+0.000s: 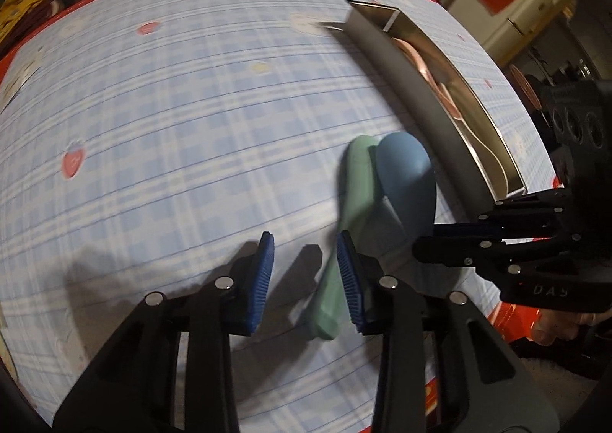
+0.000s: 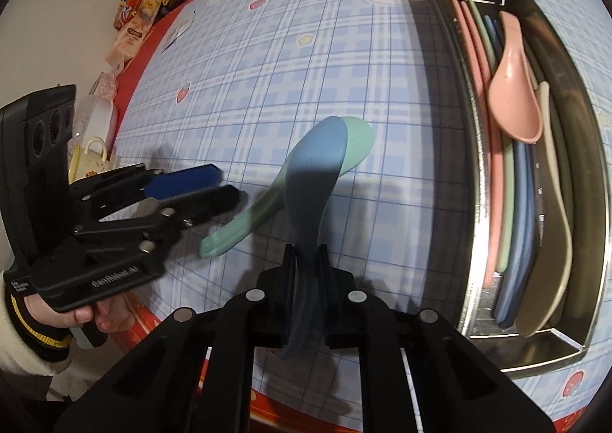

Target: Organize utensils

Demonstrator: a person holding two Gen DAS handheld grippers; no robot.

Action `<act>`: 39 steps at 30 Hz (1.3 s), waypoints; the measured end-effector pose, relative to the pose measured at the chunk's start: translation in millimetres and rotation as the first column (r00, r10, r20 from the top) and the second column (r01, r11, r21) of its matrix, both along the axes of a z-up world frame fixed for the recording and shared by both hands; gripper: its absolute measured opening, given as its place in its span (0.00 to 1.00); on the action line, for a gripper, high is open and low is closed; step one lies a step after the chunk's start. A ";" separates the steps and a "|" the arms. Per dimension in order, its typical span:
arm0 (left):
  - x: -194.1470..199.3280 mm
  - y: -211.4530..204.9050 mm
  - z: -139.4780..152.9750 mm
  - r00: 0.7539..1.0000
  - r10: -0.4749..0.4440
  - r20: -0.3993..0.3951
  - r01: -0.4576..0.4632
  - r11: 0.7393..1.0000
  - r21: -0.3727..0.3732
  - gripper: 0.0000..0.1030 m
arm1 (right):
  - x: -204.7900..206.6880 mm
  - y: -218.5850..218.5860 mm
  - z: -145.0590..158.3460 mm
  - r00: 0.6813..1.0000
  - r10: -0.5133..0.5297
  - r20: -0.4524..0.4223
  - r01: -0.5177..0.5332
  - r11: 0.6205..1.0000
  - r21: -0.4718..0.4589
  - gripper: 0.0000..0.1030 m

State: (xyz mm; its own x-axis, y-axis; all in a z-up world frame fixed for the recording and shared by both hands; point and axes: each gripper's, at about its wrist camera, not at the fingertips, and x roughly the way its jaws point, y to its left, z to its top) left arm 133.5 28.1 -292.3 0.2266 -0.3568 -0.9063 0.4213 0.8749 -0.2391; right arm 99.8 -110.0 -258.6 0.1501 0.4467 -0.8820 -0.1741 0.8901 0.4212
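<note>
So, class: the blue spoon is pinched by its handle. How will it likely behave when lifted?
The blue spoon looks like rigid moulded plastic, so it probably stays stiff and feels light. Held only at the handle by the right gripper, its broad bowl may pivot downward. Its bowl overlaps the green spoon, so lifting might nudge that one.

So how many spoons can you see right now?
4: a blue spoon clamped in the right gripper, a green spoon lying on the tablecloth, and pink and cream spoons in the metal tray. Others may be hidden there.
</note>
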 end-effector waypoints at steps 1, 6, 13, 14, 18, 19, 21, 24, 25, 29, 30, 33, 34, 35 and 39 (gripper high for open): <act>1.6 -5.1 -0.5 1.000 -0.013 0.001 0.013 1.000 0.000 0.35 | -0.8 -0.4 2.1 1.000 0.002 0.007 -0.002 1.000 -0.002 0.08; 11.0 -21.8 -5.2 0.999 -0.052 -0.008 0.052 0.999 -0.006 0.35 | -5.1 -2.2 4.9 1.000 0.006 0.016 -0.005 0.999 -0.045 0.06; 23.1 -35.7 -8.6 0.997 -0.072 -0.027 0.070 0.996 -0.052 0.35 | -11.3 -12.8 2.4 1.000 -0.025 -0.001 0.025 0.996 -0.087 0.06; 24.0 -37.4 -8.9 0.997 -0.073 -0.030 0.071 0.996 -0.056 0.35 | -12.0 -14.1 2.2 1.000 -0.027 -0.001 0.026 0.996 -0.089 0.06; 26.5 -39.4 -10.1 0.996 -0.079 -0.052 0.075 0.994 -0.084 0.33 | -12.4 -15.4 2.2 1.000 -0.029 -0.005 0.029 0.996 -0.089 0.06; 26.6 -39.3 -10.6 0.995 -0.082 -0.060 0.076 0.993 -0.091 0.30 | -12.5 -14.9 2.7 1.000 -0.028 -0.005 0.028 0.996 -0.090 0.06; 25.3 -38.7 -12.2 0.994 -0.085 -0.073 0.077 0.992 -0.102 0.28 | -11.8 -14.9 2.9 1.000 -0.028 -0.007 0.027 0.996 -0.090 0.06; 22.2 -34.6 -13.4 0.992 -0.089 -0.093 0.078 0.990 -0.115 0.24 | -11.9 -15.6 2.3 0.999 -0.030 -0.010 0.029 0.995 -0.090 0.06; 20.7 -32.7 -13.8 0.991 -0.089 -0.099 0.077 0.990 -0.120 0.22 | -11.9 -15.8 2.2 0.999 -0.031 -0.011 0.030 0.996 -0.090 0.06; 10.4 -27.8 -8.3 0.993 -0.092 -0.070 0.085 0.991 -0.105 0.16 | -10.6 -15.0 2.9 1.000 -0.029 -0.012 0.027 0.995 -0.092 0.06; 8.5 -26.2 -6.5 0.994 -0.090 -0.065 0.082 0.991 -0.107 0.14 | -10.4 -15.4 2.9 1.000 -0.029 -0.012 0.027 0.995 -0.092 0.06; 2.1 -20.7 -0.7 0.995 -0.086 -0.044 0.082 0.992 -0.096 0.10 | -10.2 -15.5 2.9 1.000 -0.029 -0.013 0.027 0.995 -0.092 0.06; -0.1 -18.6 1.7 0.995 -0.088 -0.037 0.085 0.992 -0.089 0.09 | -10.2 -15.4 2.9 1.000 -0.027 -0.012 0.026 0.995 -0.093 0.06; -2.4 -17.9 3.3 0.995 -0.092 -0.029 0.089 0.993 -0.078 0.09 | -10.2 -14.9 2.6 1.000 -0.027 -0.012 0.026 0.995 -0.094 0.06; -12.2 -21.4 10.1 0.991 -0.127 0.037 0.125 0.991 0.047 0.09 | -9.6 -13.2 1.9 1.000 -0.025 -0.012 0.023 0.994 -0.104 0.06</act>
